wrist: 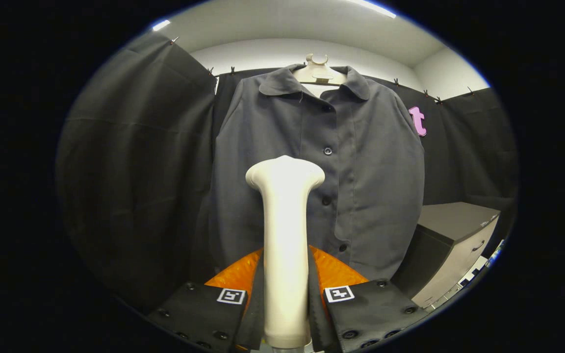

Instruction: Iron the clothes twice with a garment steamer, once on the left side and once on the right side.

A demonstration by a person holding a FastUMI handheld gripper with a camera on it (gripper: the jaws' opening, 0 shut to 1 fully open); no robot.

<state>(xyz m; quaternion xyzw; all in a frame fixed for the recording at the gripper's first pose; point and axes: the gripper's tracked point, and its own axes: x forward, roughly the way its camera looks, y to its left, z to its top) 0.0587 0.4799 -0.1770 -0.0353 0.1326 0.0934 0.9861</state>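
The gripper (pixel 286 299) is closed around the handle of a garment steamer (pixel 285 245), one finger pressing on each side of the pale, smooth shaft. The steamer stands upright between the fingers and rises well beyond them, widening at the top into a rounded head (pixel 285 174) that points toward the far side of the scene. Each finger carries a small square marker (pixel 339 293) on its upper face.

Just beyond the fingers, behind the steamer's handle, hangs a dark grey shirt (pixel 361 186). It faces the gripper with its front buttoned; a row of dark buttons (pixel 328 150) runs down the placket, which lies just right of the steamer's head. The head itself sits in front of the shirt's left-hand panel, about level with the chest; whether it touches the fabric cannot be told. The shirt's collar (pixel 282 83) is spread open at the top, and the garment is carried on a pale hanger (pixel 318 72) whose ring shows above the collar.

Black cloth walls (pixel 135 171) stand to the left and right of the shirt and behind it, clipped along their upper edge. Far to the right, lower down, is a grey cabinet (pixel 454 240) with a drawer handle on its front. Above the cloth is a white wall and ceiling with strip lights (pixel 371 7).
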